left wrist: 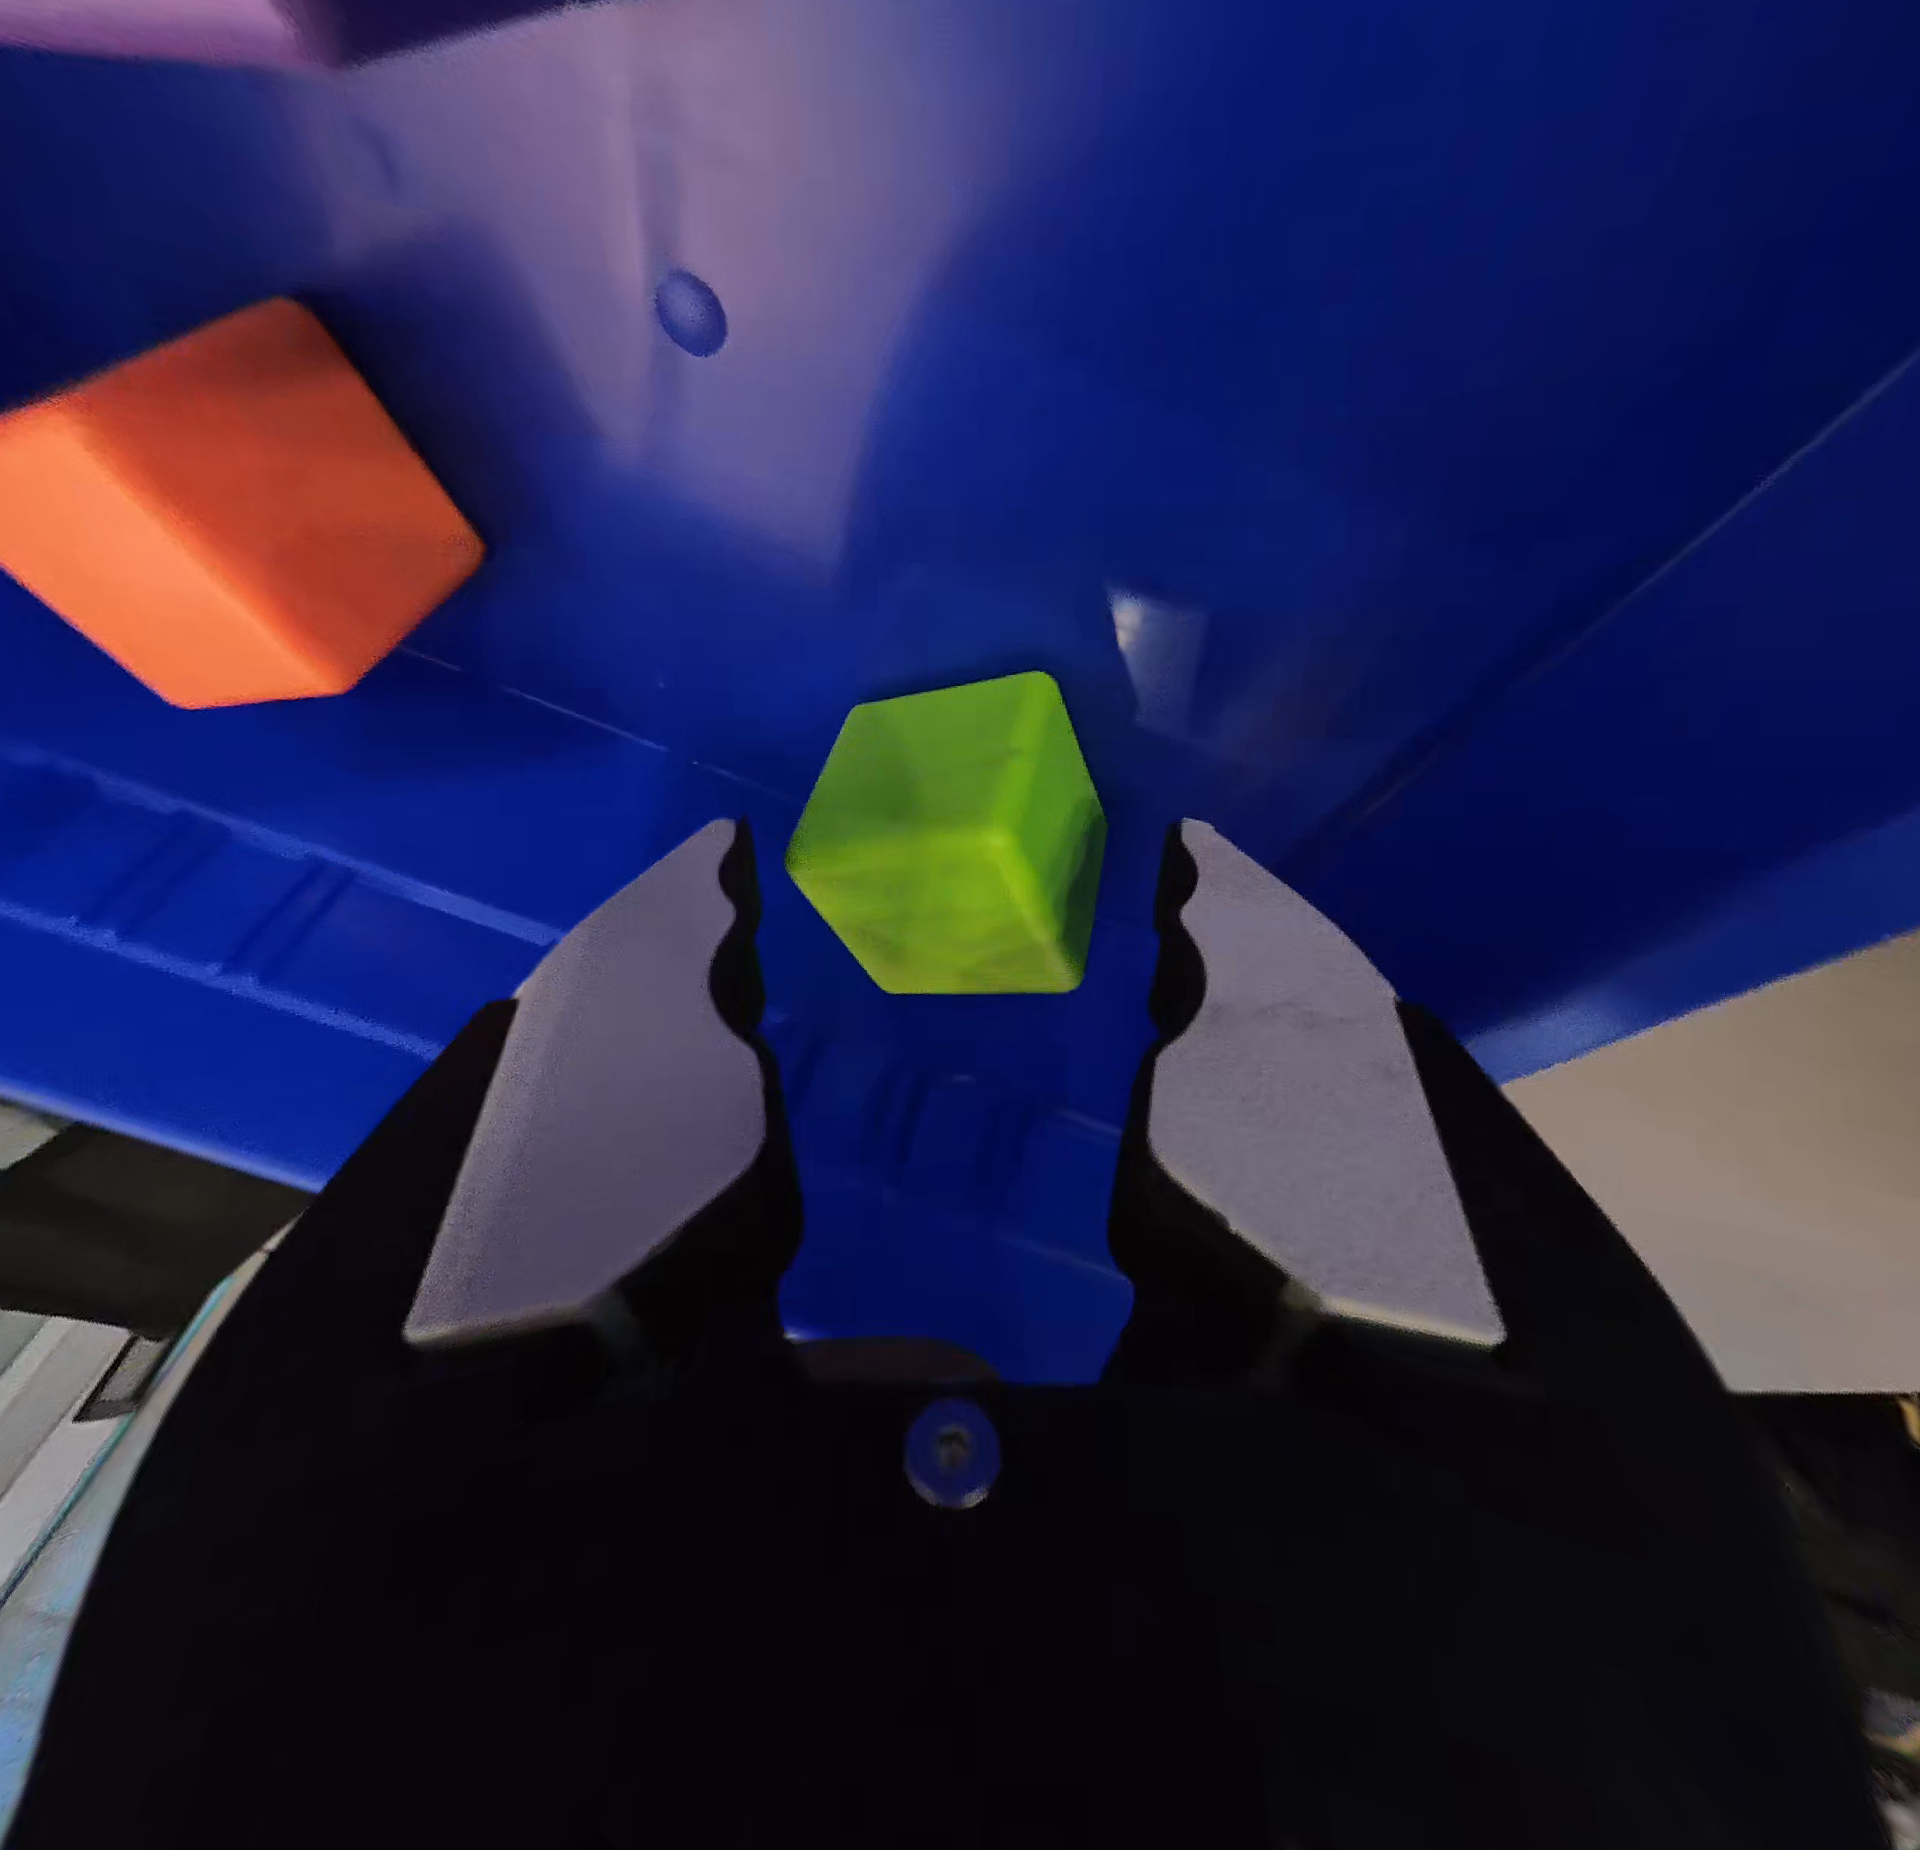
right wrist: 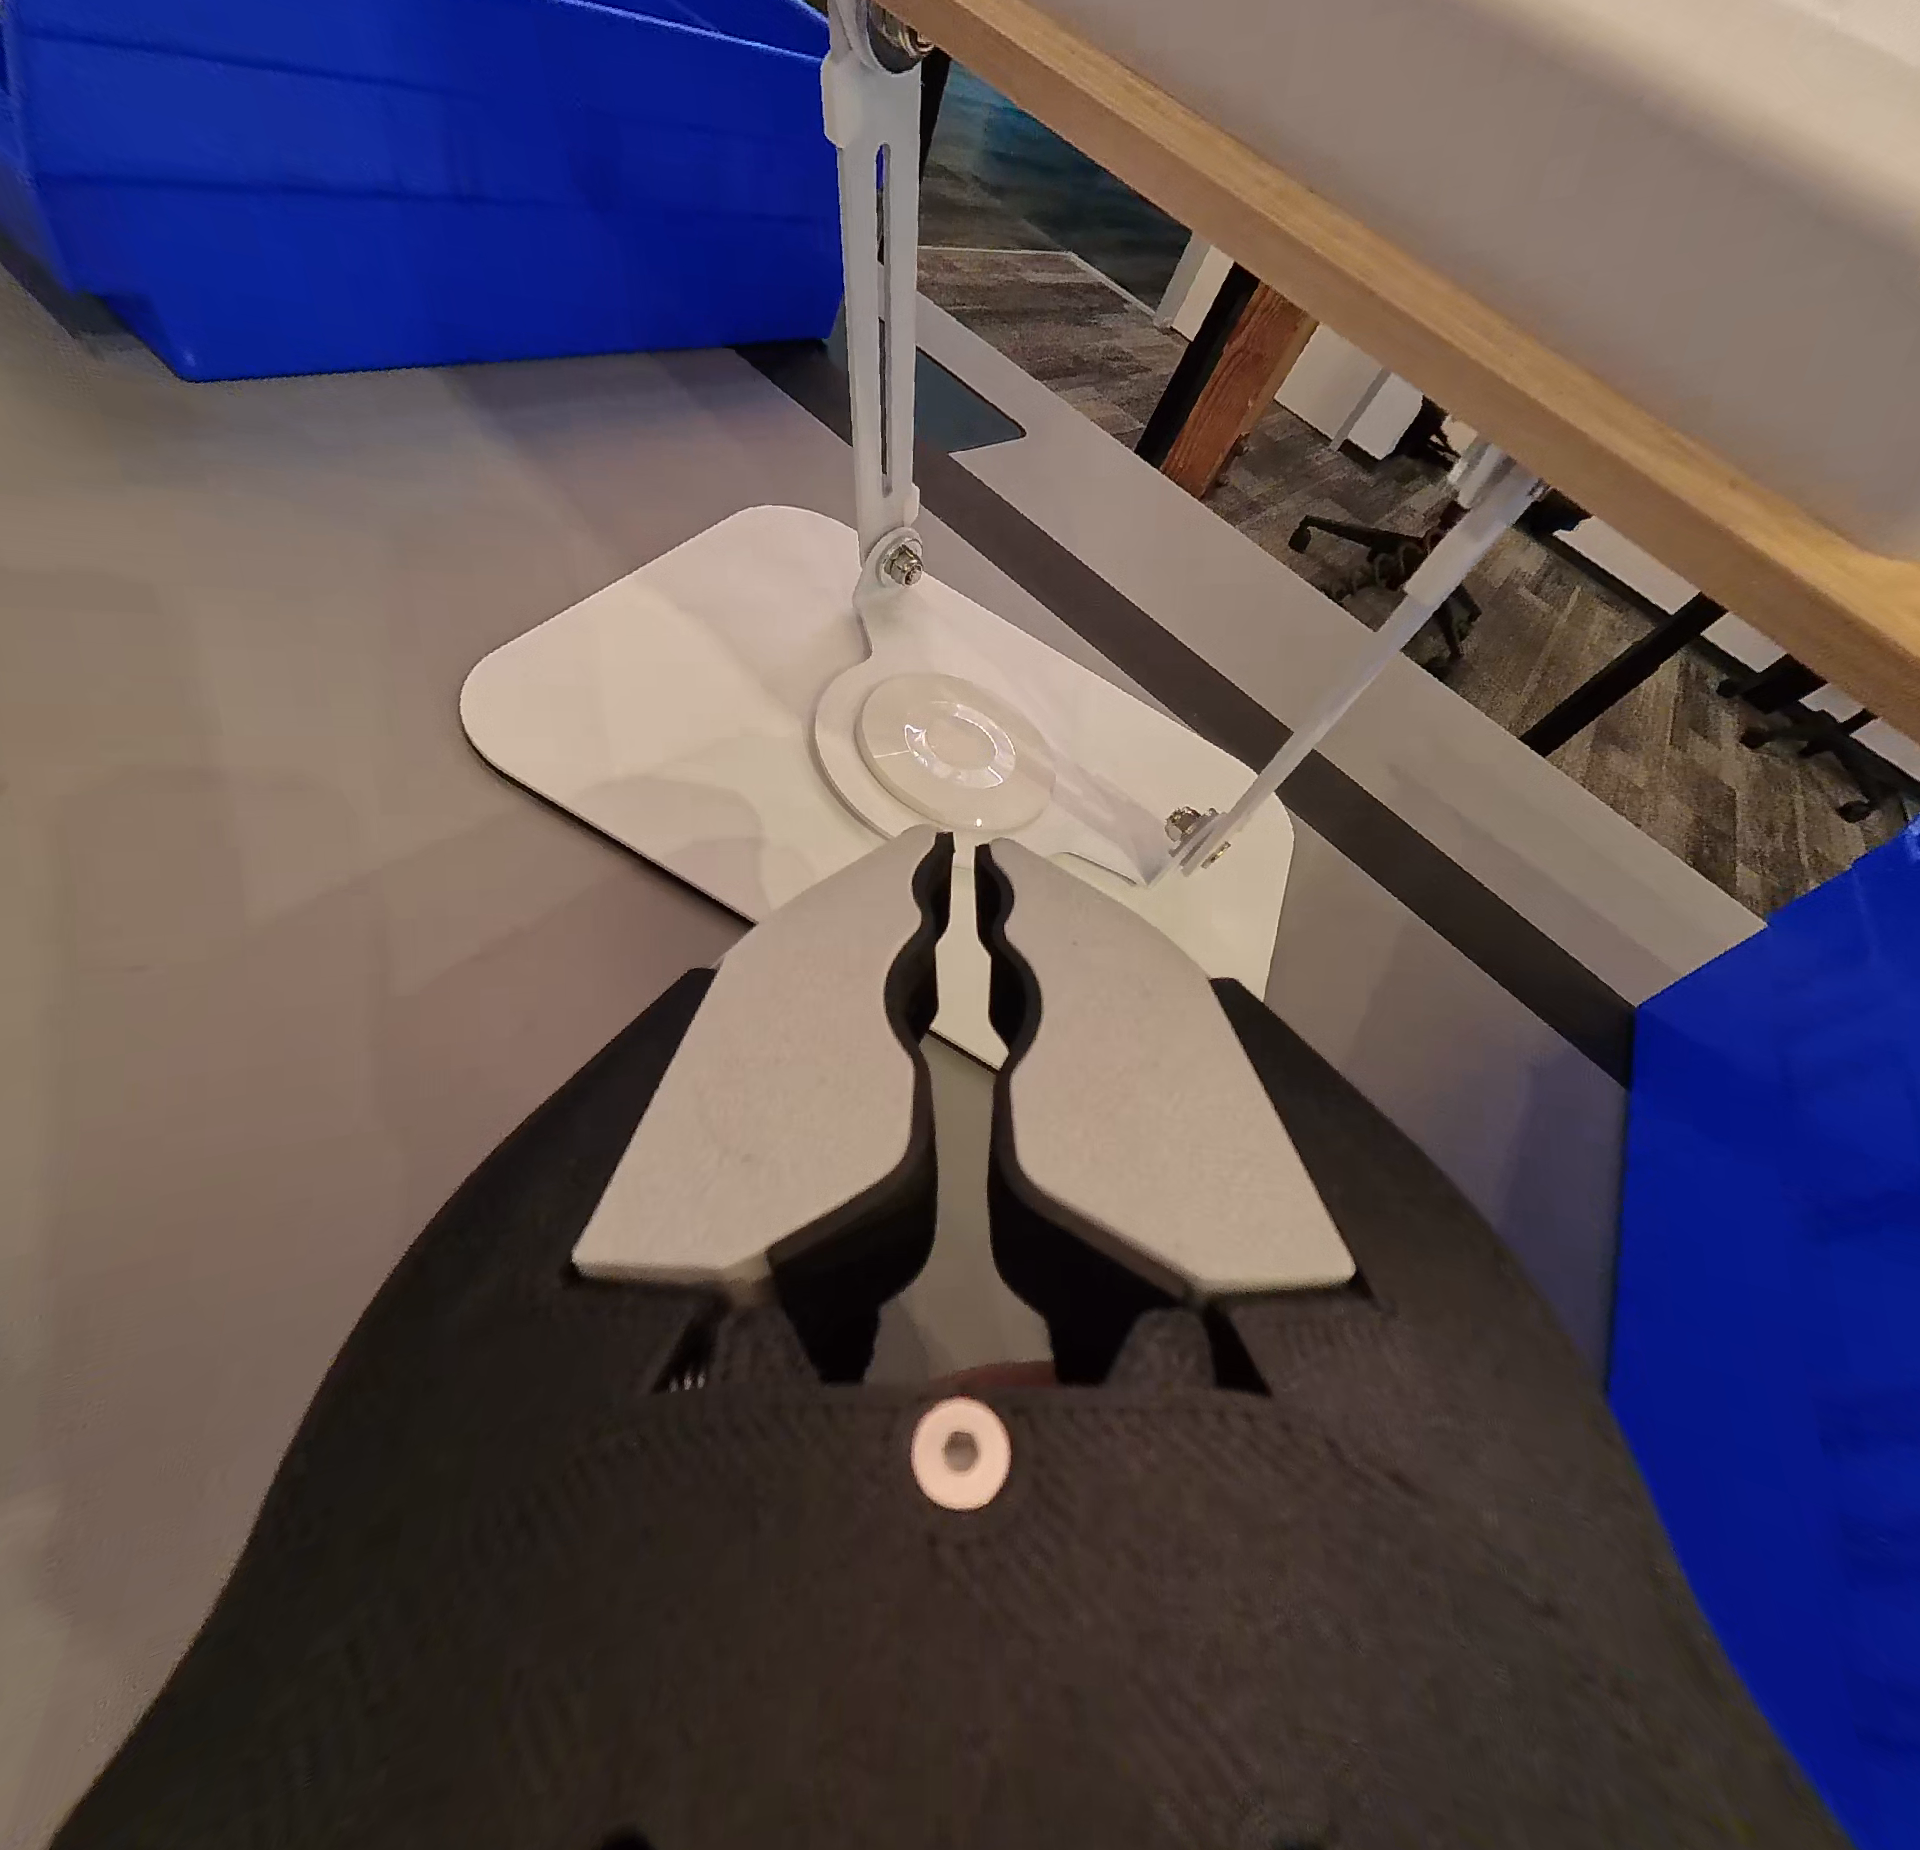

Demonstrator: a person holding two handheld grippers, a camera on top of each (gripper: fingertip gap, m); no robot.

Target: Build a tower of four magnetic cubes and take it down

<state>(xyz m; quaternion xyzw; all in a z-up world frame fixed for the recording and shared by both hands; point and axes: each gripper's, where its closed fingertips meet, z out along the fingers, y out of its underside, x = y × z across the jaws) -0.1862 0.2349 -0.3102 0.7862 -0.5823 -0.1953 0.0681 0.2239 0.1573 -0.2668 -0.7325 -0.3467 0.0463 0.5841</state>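
Blue plastic fills the left wrist view: the floor of a blue bin (left wrist: 1351,294), with a green cube (left wrist: 951,839) lying dead ahead of the left claw (left wrist: 956,844), framed between its spread tips but untouched. An orange cube (left wrist: 223,512) sits well off to the left.

Over on the right wrist view, the grey counter (right wrist: 260,657) carries a white stand (right wrist: 675,688); the right claw (right wrist: 966,850) is nearly pressed together, holding nothing, no cube in sight. The left claw looks far better placed.
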